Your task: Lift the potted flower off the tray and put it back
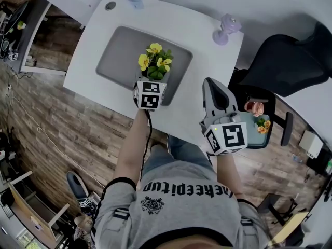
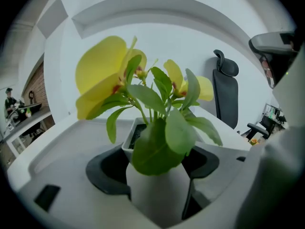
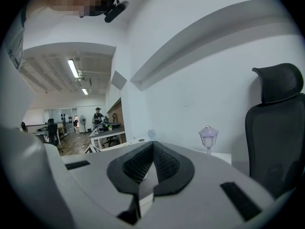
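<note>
Left tool is clamping the white pot of the yellow potted flower, which is sitting over the near right part of the grey tray on the white worktop. Right tool is hovering at the worktop's near right edge, its jaws together and gripping nothing.

Dark lettering is running across the person's grey shirt, upside down in the head view, reading roughly "KEEPITUP" with unclear letters beside it. The left gripper's cube and right gripper's cube are showing only black-and-white square patterns, no letters.
</note>
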`<state>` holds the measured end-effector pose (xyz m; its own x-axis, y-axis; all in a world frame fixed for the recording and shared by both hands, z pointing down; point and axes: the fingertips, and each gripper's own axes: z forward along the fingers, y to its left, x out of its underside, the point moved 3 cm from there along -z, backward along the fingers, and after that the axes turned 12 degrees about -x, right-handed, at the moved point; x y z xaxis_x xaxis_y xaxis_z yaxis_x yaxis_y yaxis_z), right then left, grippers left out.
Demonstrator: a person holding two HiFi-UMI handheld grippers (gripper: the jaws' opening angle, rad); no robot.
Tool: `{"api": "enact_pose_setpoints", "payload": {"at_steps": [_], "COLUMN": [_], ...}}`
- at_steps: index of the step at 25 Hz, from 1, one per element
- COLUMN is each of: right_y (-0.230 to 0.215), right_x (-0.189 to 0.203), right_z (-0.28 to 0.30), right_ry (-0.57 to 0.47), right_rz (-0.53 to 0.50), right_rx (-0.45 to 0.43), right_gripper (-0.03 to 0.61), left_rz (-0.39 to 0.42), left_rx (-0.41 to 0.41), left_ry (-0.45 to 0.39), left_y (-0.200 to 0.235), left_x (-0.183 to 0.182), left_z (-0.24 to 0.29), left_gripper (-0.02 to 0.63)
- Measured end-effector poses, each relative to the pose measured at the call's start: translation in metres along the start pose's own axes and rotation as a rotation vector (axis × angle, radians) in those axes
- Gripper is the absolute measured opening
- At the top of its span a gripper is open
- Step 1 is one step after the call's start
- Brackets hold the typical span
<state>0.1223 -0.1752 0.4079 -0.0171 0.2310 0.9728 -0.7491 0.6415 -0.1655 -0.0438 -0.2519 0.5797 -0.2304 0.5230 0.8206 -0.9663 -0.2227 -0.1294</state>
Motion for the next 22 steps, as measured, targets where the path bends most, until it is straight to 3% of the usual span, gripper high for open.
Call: {"api": "enact_pose_setpoints", "payload": {"at_steps": [7,22], "right_y": [0.011,0.083], "right_x": [-0.005,-0.028], "right_z": [0.002,-0.002], "right_ry": [-0.013,-0.073], "right_rz": [-0.014,-0.055], "right_rx": [-0.016,-0.022], "right_gripper": [0.002,0.002], "left_rz": [-0.069,-0.075], "left_rx": [0.021,0.057], "left_ry": [-0.047,-0.13], "left_y": [0.004,0.034], "left_x": [-0.017,-0.042], "left_z": [-0.026,-0.14], "left_gripper": [0.337,0.336]}}
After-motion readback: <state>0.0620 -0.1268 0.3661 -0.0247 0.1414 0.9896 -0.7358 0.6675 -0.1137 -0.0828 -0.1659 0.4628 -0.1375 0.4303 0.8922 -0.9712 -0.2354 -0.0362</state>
